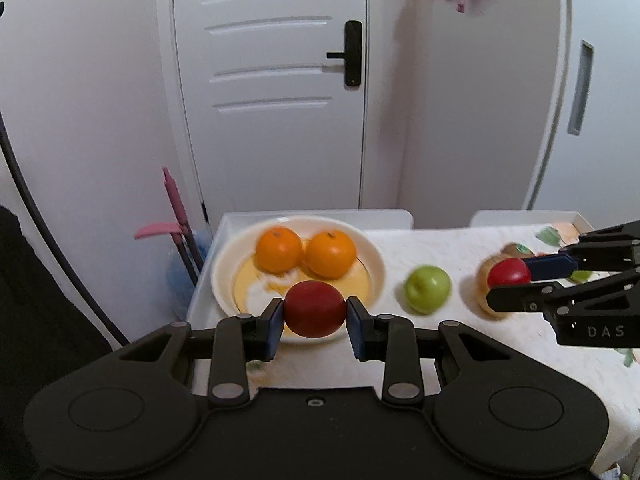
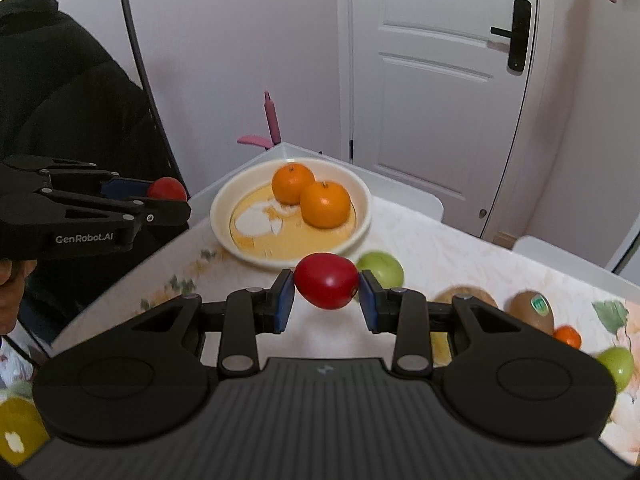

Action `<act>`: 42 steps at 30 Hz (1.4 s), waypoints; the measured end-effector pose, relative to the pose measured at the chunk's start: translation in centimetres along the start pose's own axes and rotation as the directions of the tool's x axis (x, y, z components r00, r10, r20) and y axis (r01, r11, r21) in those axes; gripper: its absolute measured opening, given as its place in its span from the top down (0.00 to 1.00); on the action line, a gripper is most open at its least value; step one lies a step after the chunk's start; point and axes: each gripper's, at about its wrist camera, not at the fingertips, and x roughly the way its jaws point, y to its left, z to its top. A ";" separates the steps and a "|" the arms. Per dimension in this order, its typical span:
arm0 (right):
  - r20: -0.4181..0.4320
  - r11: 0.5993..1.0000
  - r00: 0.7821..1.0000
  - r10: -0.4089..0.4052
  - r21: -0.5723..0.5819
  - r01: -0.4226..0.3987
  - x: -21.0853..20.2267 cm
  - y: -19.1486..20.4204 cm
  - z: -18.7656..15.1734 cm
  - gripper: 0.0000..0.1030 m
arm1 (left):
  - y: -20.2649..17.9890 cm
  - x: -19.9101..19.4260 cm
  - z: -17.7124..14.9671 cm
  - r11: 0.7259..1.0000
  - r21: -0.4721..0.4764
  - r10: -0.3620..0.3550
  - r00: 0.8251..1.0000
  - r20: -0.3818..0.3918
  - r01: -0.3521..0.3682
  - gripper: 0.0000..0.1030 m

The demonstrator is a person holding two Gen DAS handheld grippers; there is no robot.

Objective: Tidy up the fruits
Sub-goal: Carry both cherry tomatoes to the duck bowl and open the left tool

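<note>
Low in the left wrist view, the left tool is closed on a dark red fruit, its blue pads pinching both sides, lifted clear of the tabletop, probably for carrying to the bowl just beyond. Low in the right wrist view, the right tool likewise clamps a bright red fruit. "DAS" reads on the right tool's side at the left view's right edge; "GenRobot.AI" on the left tool at the right view's left edge. Mid-frame, a green apple and a kiwi with a green sticker, unreadable, lie loose. Farther, the cream bowl already groups two oranges.
</note>
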 end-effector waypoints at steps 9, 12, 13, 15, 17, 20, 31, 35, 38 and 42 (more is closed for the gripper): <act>0.005 0.999 1.000 -0.027 0.028 0.027 3.6 1.9 3.8 0.52 | 4.3 3.4 3.2 1.000 0.017 -0.006 1.000 -0.009 0.006 0.64; 0.000 0.998 0.999 -0.043 0.038 0.043 5.1 2.3 4.6 0.52 | 5.5 5.1 4.0 0.999 0.027 -0.016 1.000 -0.025 0.017 0.64; -0.005 0.998 0.999 -0.049 0.044 0.049 5.7 2.4 4.9 0.52 | 5.8 5.6 4.1 0.999 0.030 -0.020 0.999 -0.029 0.021 0.64; -0.016 0.997 0.998 -0.058 0.058 0.059 6.8 2.5 5.3 0.52 | 6.4 6.9 4.4 0.999 0.040 -0.028 0.999 -0.039 0.030 0.64; -0.029 0.995 0.997 -0.065 0.072 0.067 7.9 2.6 5.5 0.52 | 6.8 8.1 4.6 0.998 0.051 -0.035 0.998 -0.049 0.037 0.64; -0.049 0.993 0.996 -0.075 0.092 0.079 9.2 2.6 5.5 0.52 | 7.4 9.9 4.7 0.997 0.069 -0.041 0.997 -0.066 0.046 0.64; -0.116 0.981 0.987 -0.109 0.146 0.125 11.9 1.6 4.9 0.52 | 7.3 15.5 4.1 0.988 0.146 -0.037 0.991 -0.132 0.056 0.64; -0.125 0.979 0.986 -0.113 0.153 0.132 12.3 1.0 5.0 0.52 | 7.1 16.5 3.6 0.986 0.157 -0.035 0.986 -0.161 0.061 0.64; -0.129 0.978 0.985 -0.113 0.160 0.133 12.5 0.6 5.1 0.52 | 7.0 17.1 3.5 0.985 0.164 -0.024 0.984 -0.178 0.054 0.64; -0.124 0.978 0.986 -0.113 0.161 0.133 12.3 0.1 5.4 0.52 | 6.7 16.8 3.5 0.982 0.183 -0.008 0.986 -0.166 0.039 0.26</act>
